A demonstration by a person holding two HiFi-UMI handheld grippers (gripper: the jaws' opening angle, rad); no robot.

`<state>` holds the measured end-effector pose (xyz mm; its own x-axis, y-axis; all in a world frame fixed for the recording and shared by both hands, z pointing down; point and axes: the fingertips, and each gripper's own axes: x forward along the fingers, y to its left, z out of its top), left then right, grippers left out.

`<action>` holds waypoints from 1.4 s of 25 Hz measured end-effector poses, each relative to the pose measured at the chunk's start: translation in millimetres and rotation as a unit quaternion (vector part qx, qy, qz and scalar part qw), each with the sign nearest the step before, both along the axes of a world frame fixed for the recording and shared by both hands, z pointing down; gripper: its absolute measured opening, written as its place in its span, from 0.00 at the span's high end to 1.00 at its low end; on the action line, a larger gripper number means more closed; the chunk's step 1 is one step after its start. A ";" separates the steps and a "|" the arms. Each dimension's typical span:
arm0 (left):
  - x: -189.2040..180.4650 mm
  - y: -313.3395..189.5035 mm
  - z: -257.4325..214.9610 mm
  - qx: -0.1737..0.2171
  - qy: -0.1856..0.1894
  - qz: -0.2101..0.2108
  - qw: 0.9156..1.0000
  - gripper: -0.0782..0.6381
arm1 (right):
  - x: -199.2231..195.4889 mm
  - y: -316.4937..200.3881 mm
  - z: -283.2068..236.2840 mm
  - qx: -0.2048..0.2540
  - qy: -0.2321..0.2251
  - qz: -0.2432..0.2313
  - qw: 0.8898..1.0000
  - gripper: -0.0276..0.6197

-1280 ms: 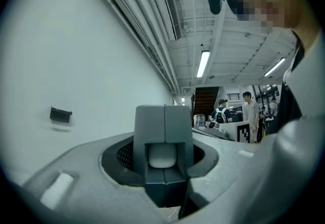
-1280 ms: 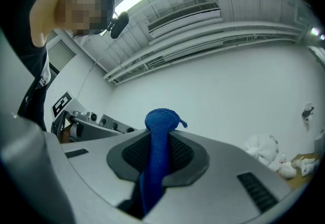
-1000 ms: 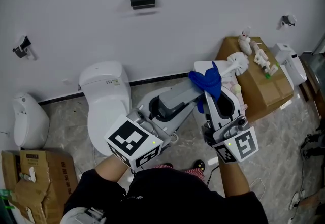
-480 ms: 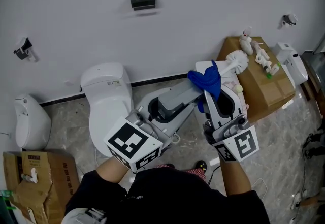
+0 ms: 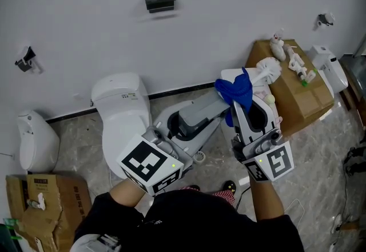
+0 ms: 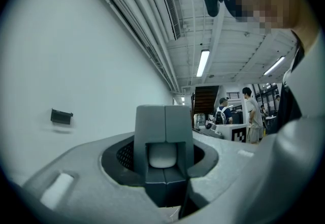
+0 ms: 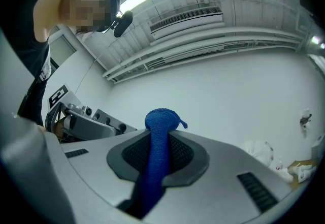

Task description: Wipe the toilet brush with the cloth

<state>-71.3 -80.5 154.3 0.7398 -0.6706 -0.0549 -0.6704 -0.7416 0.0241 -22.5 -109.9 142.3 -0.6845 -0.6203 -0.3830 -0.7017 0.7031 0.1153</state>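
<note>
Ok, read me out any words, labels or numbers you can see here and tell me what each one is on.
Nothing here can be read as text.
Toilet tank: small dark label, too small to read.
Cardboard box: printed patch, too blurred to read.
Left marker cube and right marker cube: black-and-white square patterns only, no words.

We hold our left hand-held gripper (image 5: pixel 216 107) clamped on the toilet brush (image 5: pixel 267 69); our right hand-held gripper (image 5: pixel 240 111), just right, pinches the cloth (image 5: pixel 234 92).

The cloth (image 5: pixel 235 92) is nubby blue fabric, the toilet brush (image 5: pixel 267 69) bristly white plastic.
</note>
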 end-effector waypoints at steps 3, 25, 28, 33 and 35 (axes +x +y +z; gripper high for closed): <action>-2.9 0.3 1.7 -0.004 0.005 0.004 1.000 0.66 | -0.3 -1.3 2.2 0.001 0.002 0.007 1.000 0.86; -5.6 -2.3 1.0 -0.004 0.001 -0.001 1.000 0.66 | 10.9 -20.9 5.9 -0.007 0.004 0.026 1.000 0.86; -4.9 -1.6 0.5 -0.003 0.001 -0.001 1.000 0.66 | 13.6 -22.4 6.0 -0.007 0.004 0.028 1.000 0.86; -4.9 -0.4 0.0 -0.003 0.002 0.000 1.000 0.66 | 17.6 -25.4 6.4 -0.007 0.004 0.037 0.999 0.86; -5.1 -1.1 0.3 -0.003 0.001 0.001 1.000 0.66 | 18.7 -27.5 7.0 -0.009 0.004 0.039 0.999 0.86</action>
